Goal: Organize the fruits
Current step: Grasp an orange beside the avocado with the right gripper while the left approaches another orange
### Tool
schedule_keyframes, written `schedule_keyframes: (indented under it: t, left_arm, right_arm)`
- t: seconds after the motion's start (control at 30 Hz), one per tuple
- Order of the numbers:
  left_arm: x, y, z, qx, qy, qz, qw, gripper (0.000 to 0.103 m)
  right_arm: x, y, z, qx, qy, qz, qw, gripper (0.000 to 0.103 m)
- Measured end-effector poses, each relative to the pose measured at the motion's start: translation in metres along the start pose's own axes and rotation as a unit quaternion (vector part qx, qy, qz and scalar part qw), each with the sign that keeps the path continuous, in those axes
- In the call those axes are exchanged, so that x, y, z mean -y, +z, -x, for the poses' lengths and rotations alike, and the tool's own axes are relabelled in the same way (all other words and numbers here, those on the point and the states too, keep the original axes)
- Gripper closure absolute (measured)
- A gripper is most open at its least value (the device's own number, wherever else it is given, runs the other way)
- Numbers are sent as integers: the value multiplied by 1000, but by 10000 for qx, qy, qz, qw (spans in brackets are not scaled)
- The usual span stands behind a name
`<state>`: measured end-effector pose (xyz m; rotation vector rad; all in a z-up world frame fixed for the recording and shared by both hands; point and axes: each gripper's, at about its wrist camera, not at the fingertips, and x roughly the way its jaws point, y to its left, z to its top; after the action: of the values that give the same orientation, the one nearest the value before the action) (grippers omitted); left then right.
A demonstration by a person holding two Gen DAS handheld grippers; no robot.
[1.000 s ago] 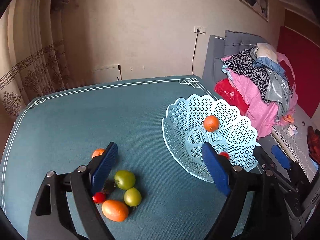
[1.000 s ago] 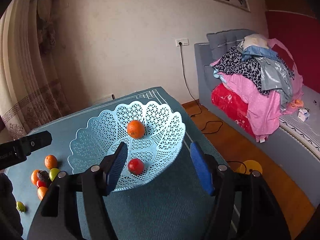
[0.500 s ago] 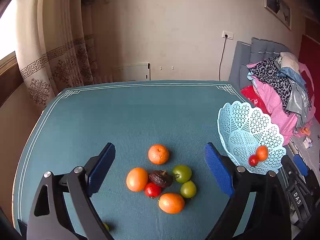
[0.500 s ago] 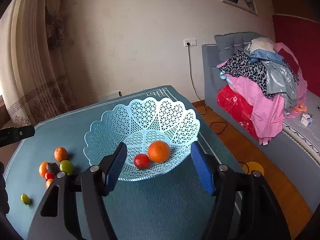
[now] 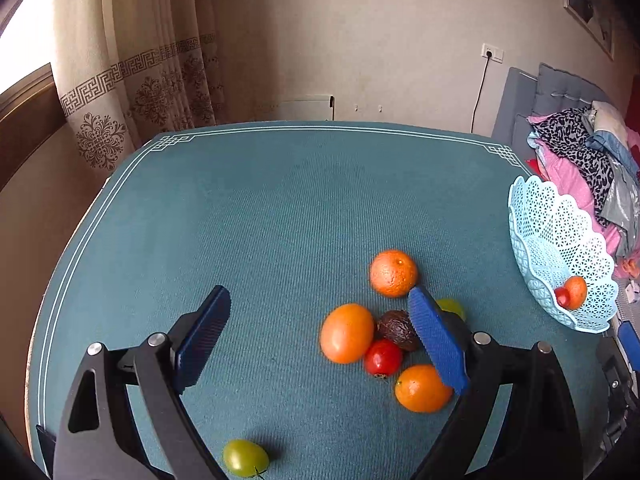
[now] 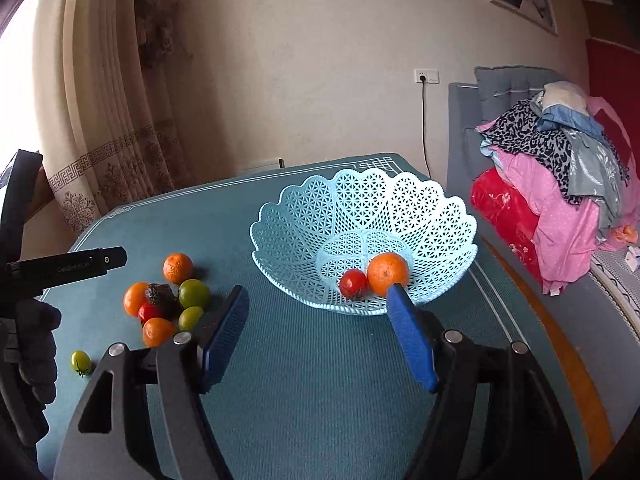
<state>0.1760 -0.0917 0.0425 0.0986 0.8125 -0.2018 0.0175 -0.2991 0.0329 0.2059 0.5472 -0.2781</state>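
My left gripper is open above the teal table, empty. Under and beside its right finger lies a fruit cluster: a mandarin, a smooth orange, a dark avocado, a red tomato, another orange and a half-hidden green fruit. A small green tomato lies apart, near the front. My right gripper hangs in front of the light-blue basket, its jaws opening with nothing between them. The basket holds an orange and a red tomato.
The basket stands near the table's right edge. Beyond that edge are a grey sofa piled with clothes and bare floor. A gloved hand holds the left tool at the left of the right wrist view. A curtain hangs behind the table.
The left gripper swung left from the basket to the fruit cluster, which now lies by its right finger. The right gripper backed off the basket and widened. The orange rolled beside the tomato.
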Motion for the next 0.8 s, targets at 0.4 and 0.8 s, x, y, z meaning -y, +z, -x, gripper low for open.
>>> schedule_keyframes:
  t: [0.4,0.8]
  left_arm:
    - [-4,-13,-37,-379,121,-77,9992,11]
    - [-30,-18,-33,-309,111,60,9994,7]
  right_arm:
    - [-33,-15,-5,-408,465,205,9979,32]
    - [-42,-21,-9,-595,569,250,9963,32]
